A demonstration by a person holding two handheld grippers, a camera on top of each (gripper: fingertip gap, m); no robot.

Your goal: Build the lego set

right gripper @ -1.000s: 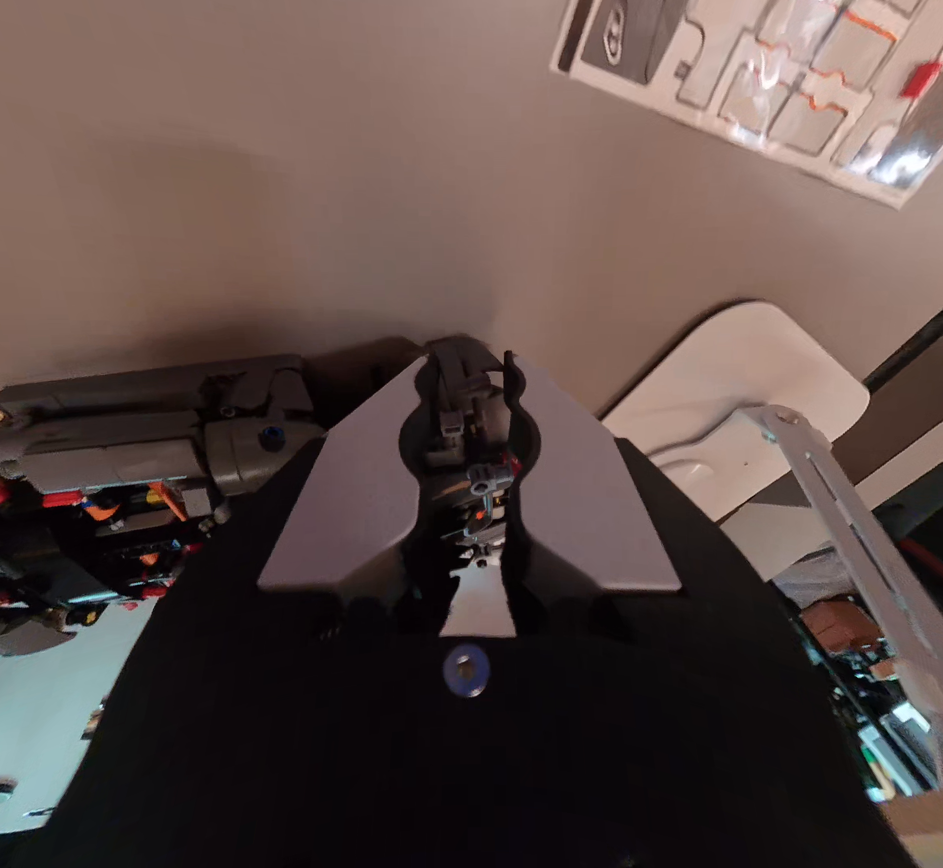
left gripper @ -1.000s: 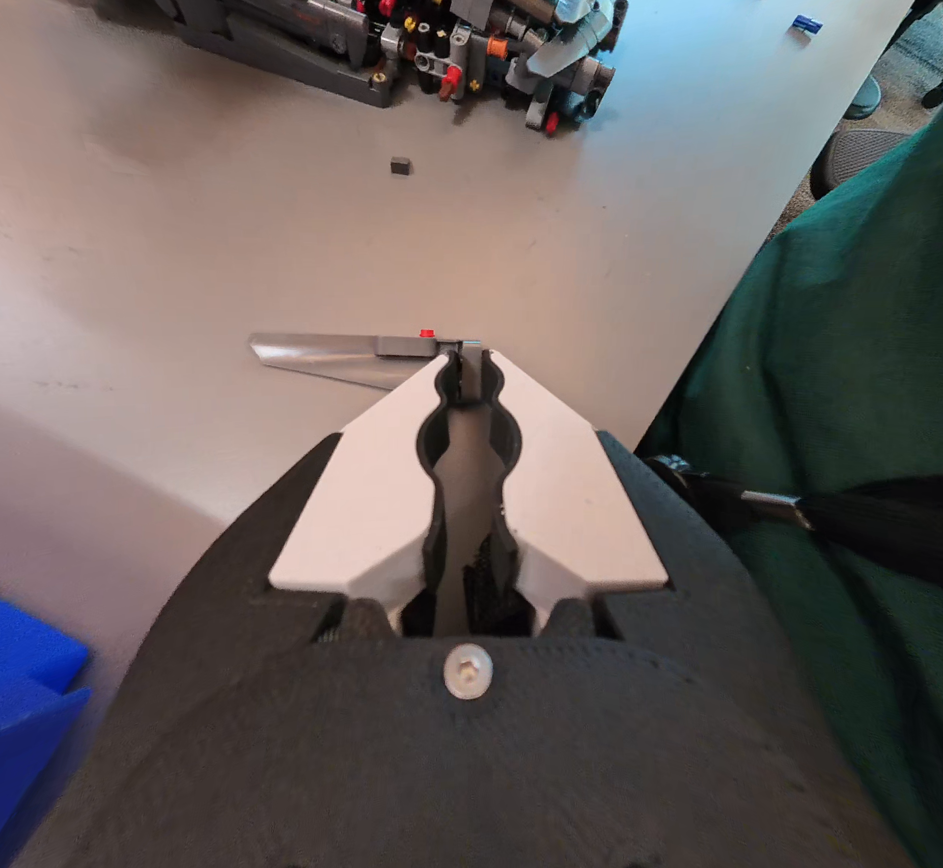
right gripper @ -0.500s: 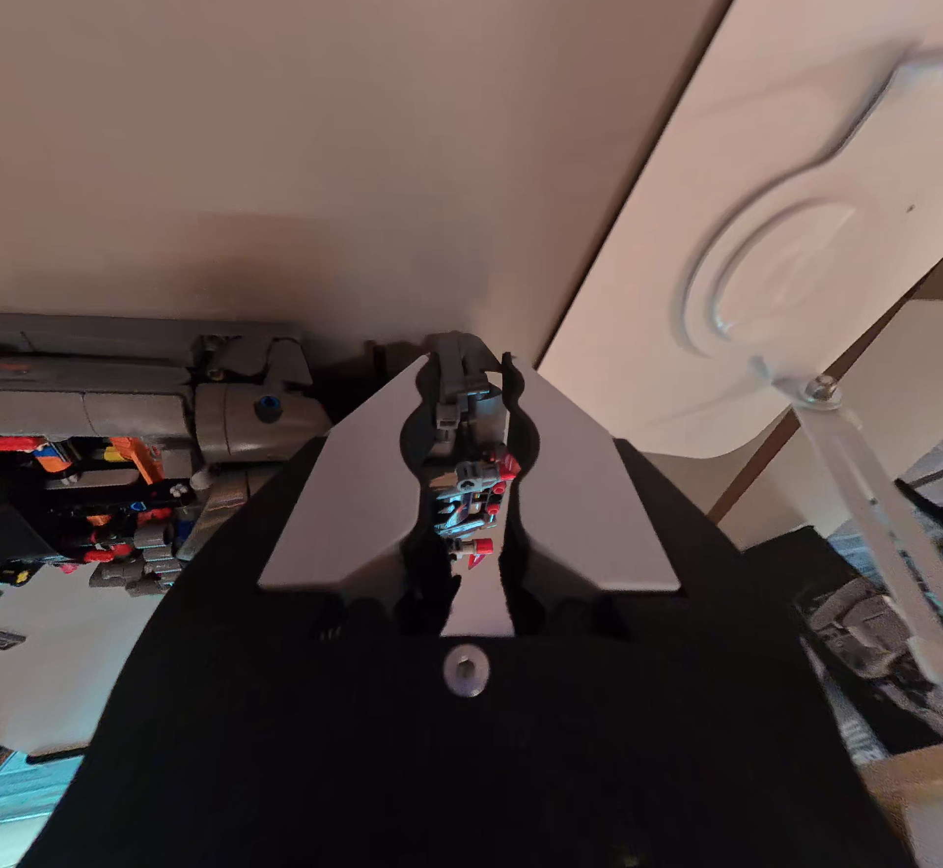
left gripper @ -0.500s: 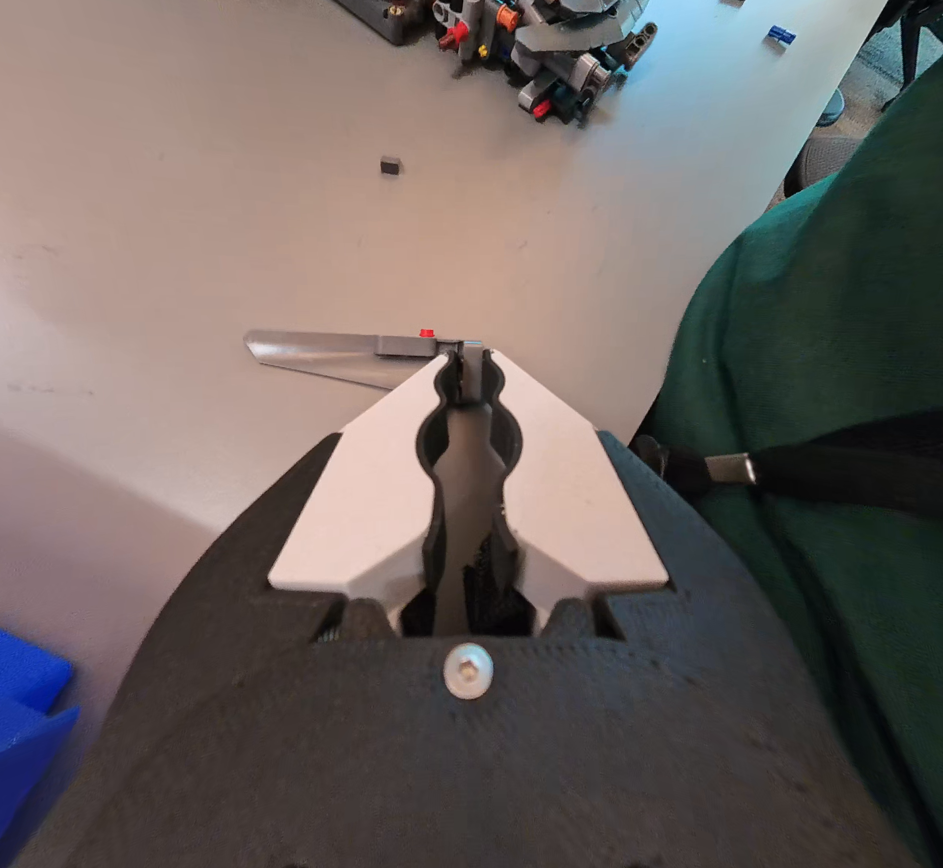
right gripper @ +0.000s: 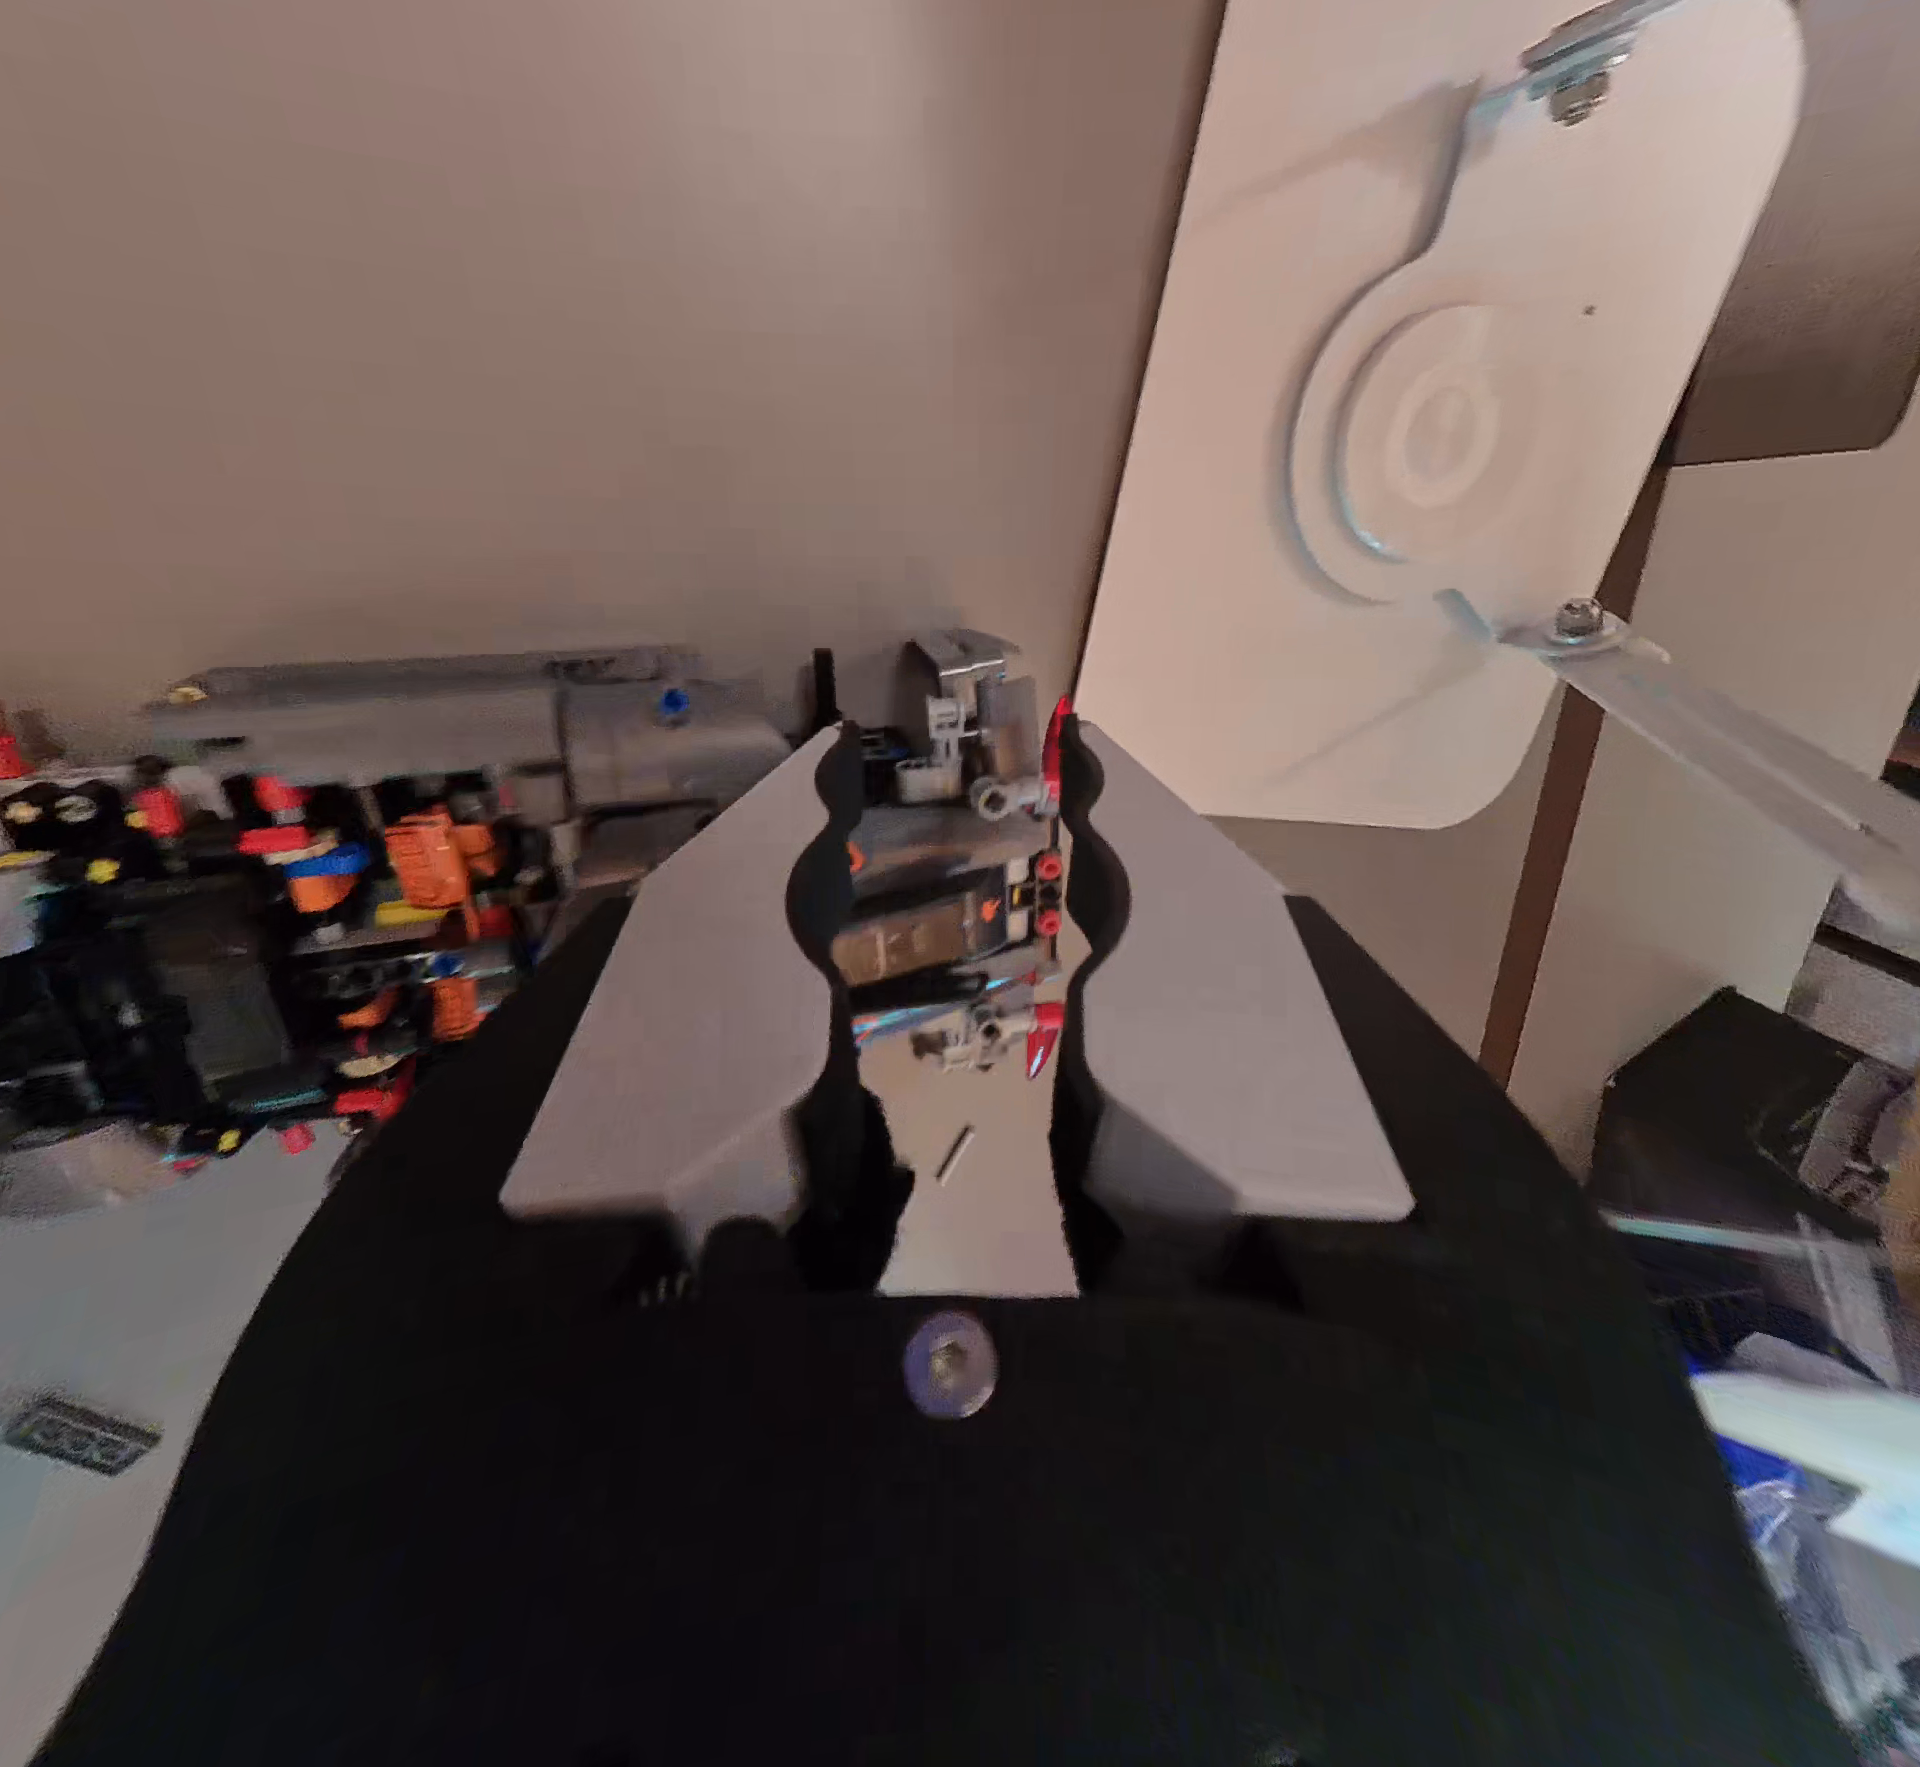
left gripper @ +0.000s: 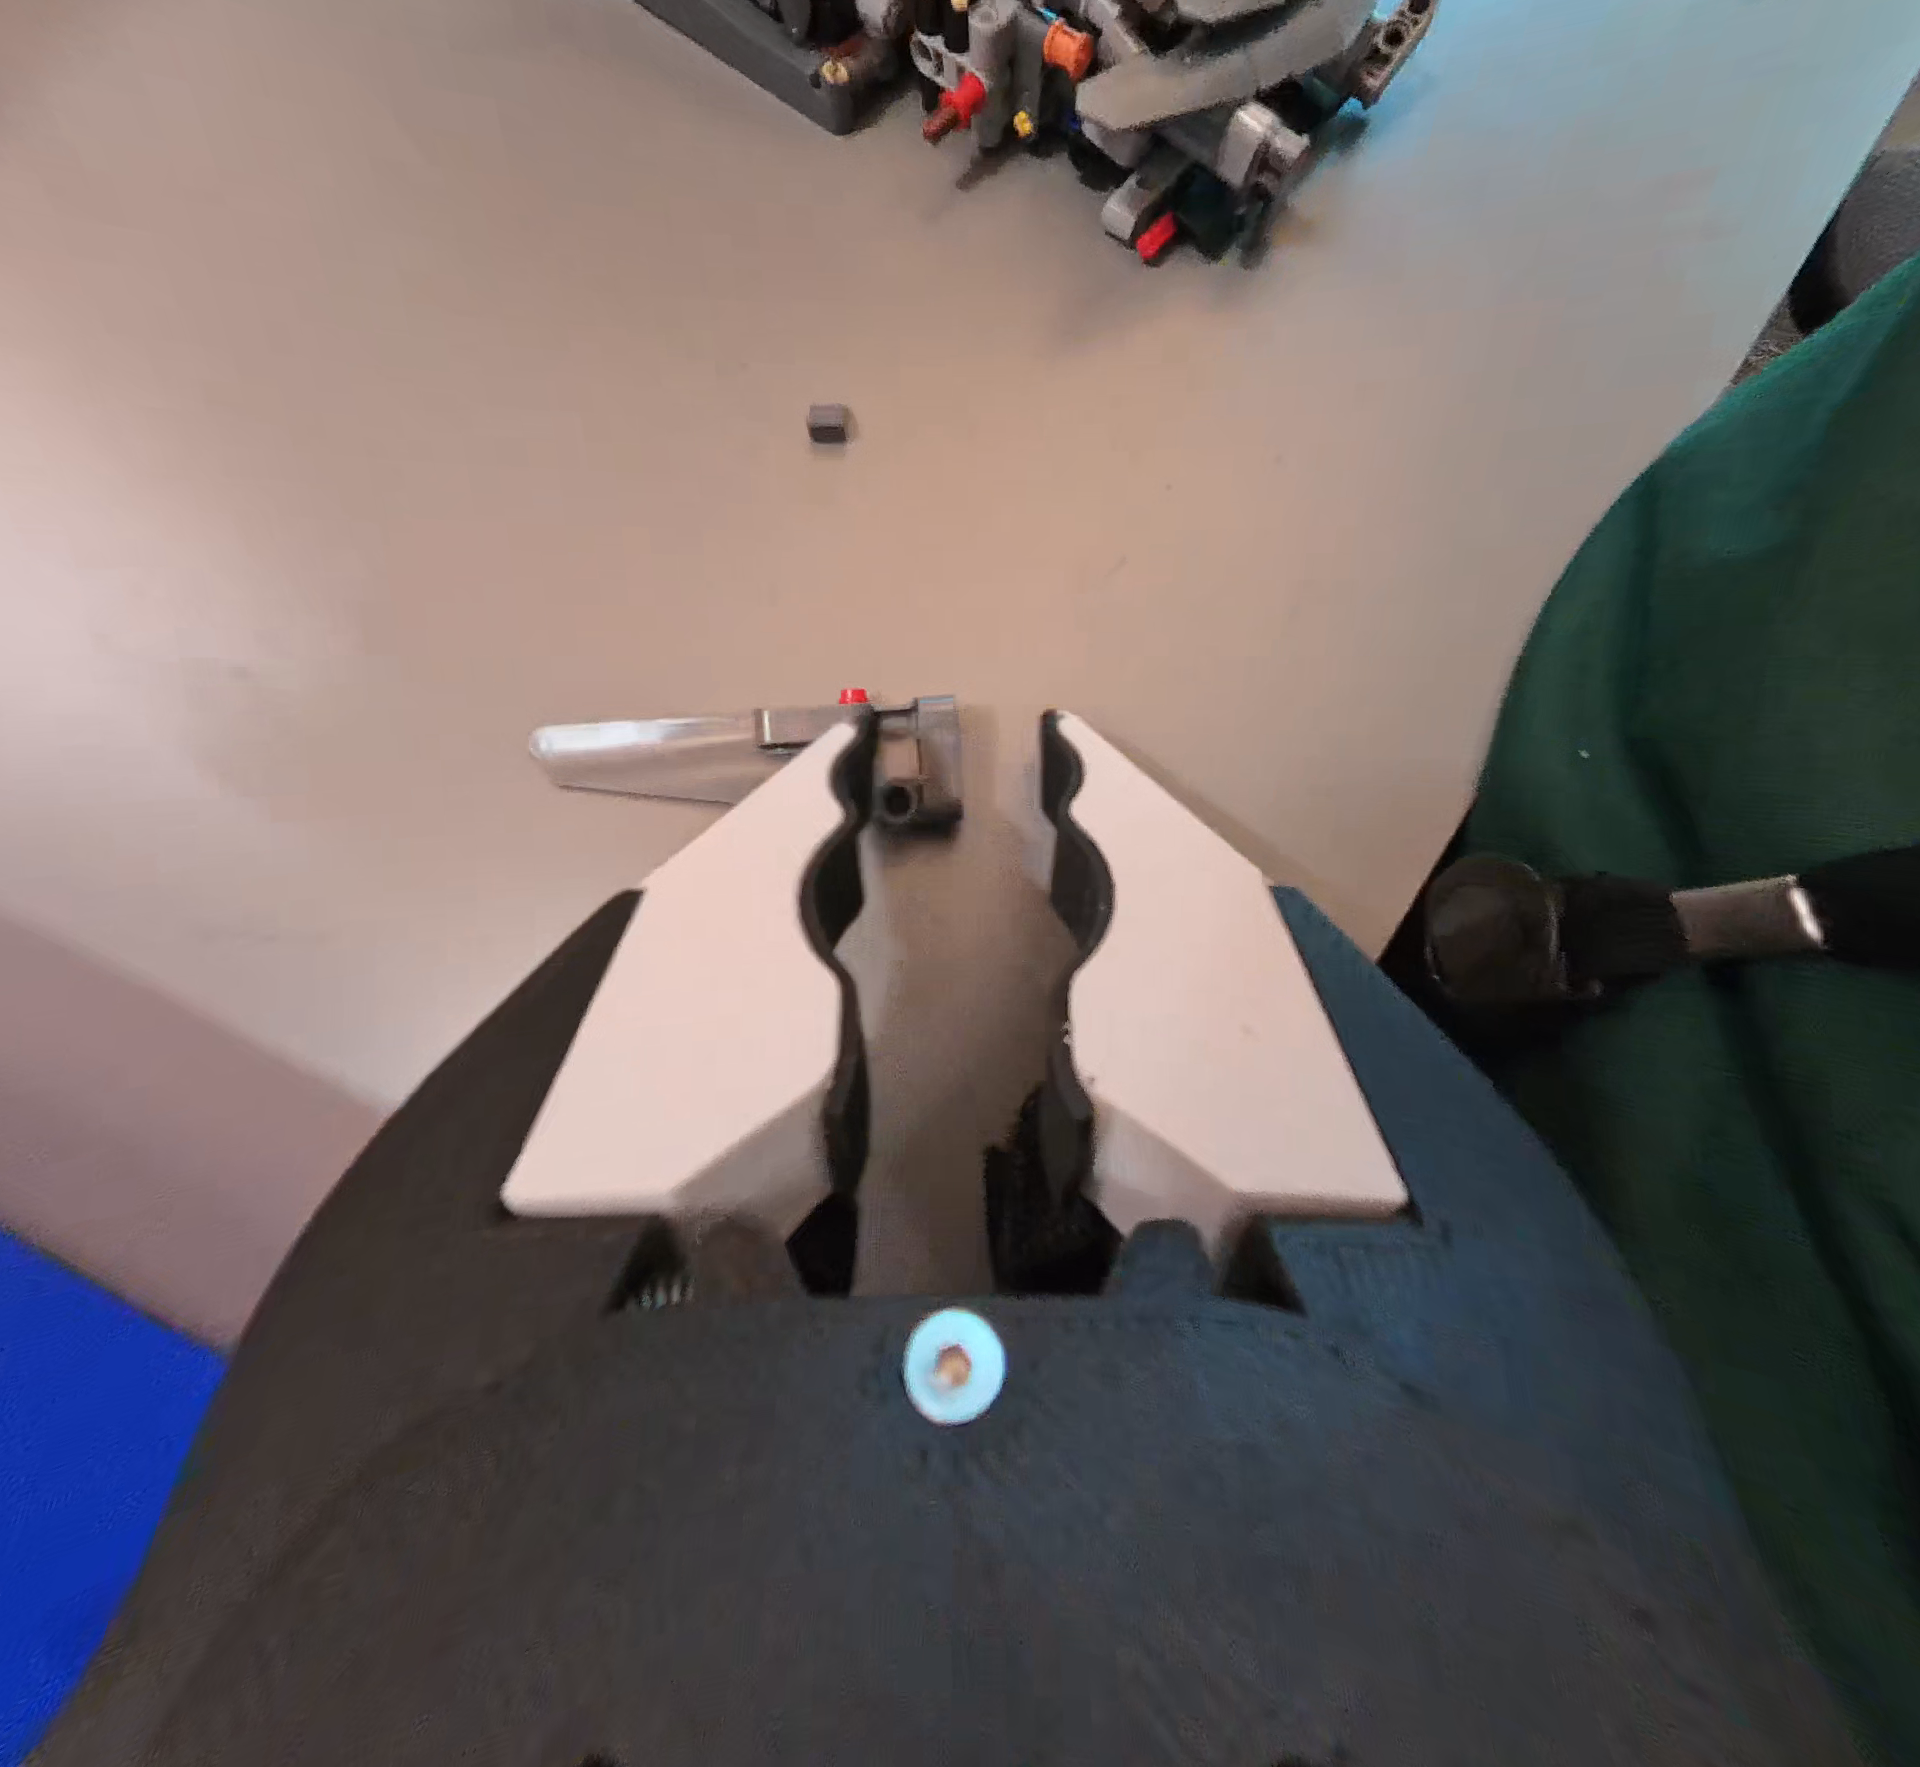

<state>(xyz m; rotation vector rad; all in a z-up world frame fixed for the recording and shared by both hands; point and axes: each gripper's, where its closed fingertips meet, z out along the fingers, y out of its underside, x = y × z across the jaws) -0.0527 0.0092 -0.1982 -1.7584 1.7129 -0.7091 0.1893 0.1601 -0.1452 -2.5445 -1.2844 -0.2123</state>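
The left gripper [left gripper: 951,761] has its fingers spread, and the grey wing piece [left gripper: 727,756] lies on the table [left gripper: 416,470] beside one fingertip. The right gripper [right gripper: 951,782], also spread, frames the lego model [right gripper: 940,886]; next move probably needs regrasping

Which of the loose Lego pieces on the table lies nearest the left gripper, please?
The long grey blade piece, right at the left gripper; the small dark block lies farther off.

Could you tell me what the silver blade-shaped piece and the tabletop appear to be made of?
The silver blade-shaped piece looks like moulded plastic with a metallic gloss: bright streak along it. The beige tabletop seems a smooth matte laminate, showing only soft, diffuse reflections.
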